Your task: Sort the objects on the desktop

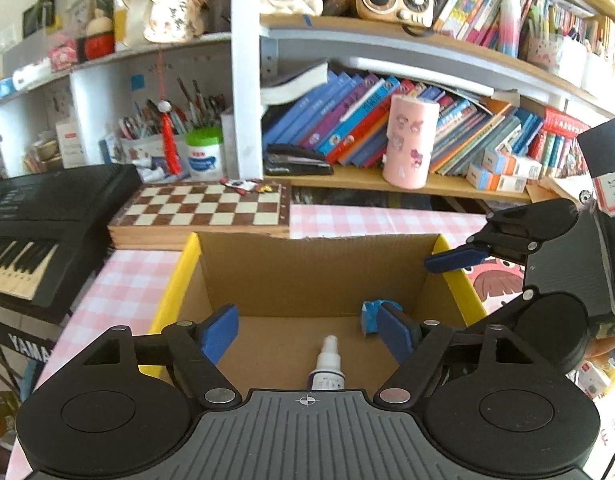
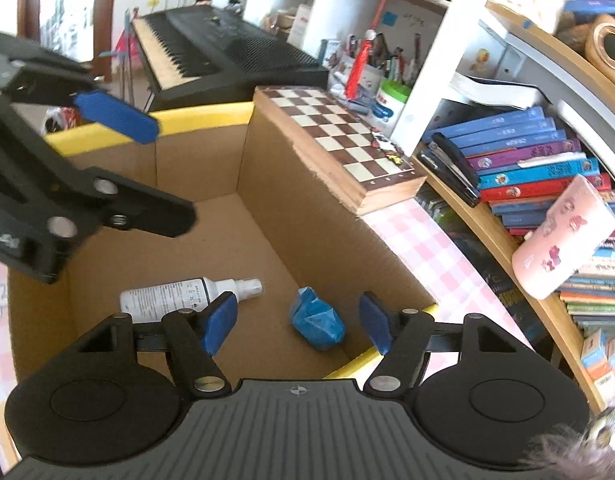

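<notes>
A cardboard box with yellow-taped rims (image 1: 179, 276) (image 2: 203, 118) stands on the pink checked table. On its floor lie a white spray bottle (image 1: 327, 364) (image 2: 175, 296) and a crumpled blue packet (image 1: 369, 314) (image 2: 317, 322). My left gripper (image 1: 307, 332) hangs open above the box, the bottle below and between its blue pads, untouched. My right gripper (image 2: 299, 326) is open too, over the blue packet, which lies loose on the floor. Each gripper shows in the other's view, at the box's side (image 1: 459, 258) (image 2: 115, 116).
A chessboard box (image 1: 203, 208) (image 2: 347, 148) lies against the box's far wall. A black keyboard (image 1: 35, 216) (image 2: 211, 52) stands to the left. Shelves with books, a pink cylinder (image 1: 409, 142) (image 2: 563, 236), a black stapler (image 1: 295, 160) and pen cups line the back.
</notes>
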A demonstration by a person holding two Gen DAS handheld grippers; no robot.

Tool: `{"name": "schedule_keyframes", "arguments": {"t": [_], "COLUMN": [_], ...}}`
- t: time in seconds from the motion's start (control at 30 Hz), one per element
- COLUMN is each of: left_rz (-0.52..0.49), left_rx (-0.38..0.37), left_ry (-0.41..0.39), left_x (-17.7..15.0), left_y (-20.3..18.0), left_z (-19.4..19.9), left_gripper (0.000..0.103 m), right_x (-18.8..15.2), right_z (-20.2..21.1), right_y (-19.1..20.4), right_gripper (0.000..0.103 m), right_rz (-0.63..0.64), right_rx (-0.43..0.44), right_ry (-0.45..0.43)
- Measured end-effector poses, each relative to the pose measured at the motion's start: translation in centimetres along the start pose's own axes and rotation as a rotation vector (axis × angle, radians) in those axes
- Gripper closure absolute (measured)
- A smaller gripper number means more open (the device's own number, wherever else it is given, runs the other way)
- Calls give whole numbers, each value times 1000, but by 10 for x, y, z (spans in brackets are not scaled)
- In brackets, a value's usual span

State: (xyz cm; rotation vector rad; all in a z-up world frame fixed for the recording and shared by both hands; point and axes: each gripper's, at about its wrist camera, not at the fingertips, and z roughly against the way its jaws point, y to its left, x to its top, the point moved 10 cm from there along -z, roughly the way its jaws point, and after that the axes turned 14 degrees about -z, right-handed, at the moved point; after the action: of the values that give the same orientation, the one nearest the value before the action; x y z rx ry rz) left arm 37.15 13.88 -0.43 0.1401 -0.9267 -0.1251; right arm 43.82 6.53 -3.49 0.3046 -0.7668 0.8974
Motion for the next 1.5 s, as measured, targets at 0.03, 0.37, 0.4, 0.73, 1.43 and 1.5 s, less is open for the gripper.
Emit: {"name": "schedule_keyframes", "arguments": {"t": [0.03,0.37,0.4,0.73,1.43,1.5], "left_rz": [2,68,79,118,149,150], "left_rx": [6,52,63,66,95,88], "left_ry": [-7,-83,-88,-101,-73,-70], "left_x": [-1,-10,-12,-41,-139,-148], "left_y": [1,3,3,-6,5,1], "left_z": [6,53,58,106,204,207], "left_gripper": [22,18,17,15,15,15], "right_x": [0,-5,-6,-35,-119,-128], "right_z": [3,57,64,107,178,183], "right_y": [-1,-9,-9,-7,112,124], "right_gripper": [38,37,37,36,36,35], "right_rz": [-13,-148,-165,-358,-614,-618], "right_rx": [-4,-57,-63,-195,-290,-303], "right_ry": [-7,-100,-108,-182,-242,-241]}}
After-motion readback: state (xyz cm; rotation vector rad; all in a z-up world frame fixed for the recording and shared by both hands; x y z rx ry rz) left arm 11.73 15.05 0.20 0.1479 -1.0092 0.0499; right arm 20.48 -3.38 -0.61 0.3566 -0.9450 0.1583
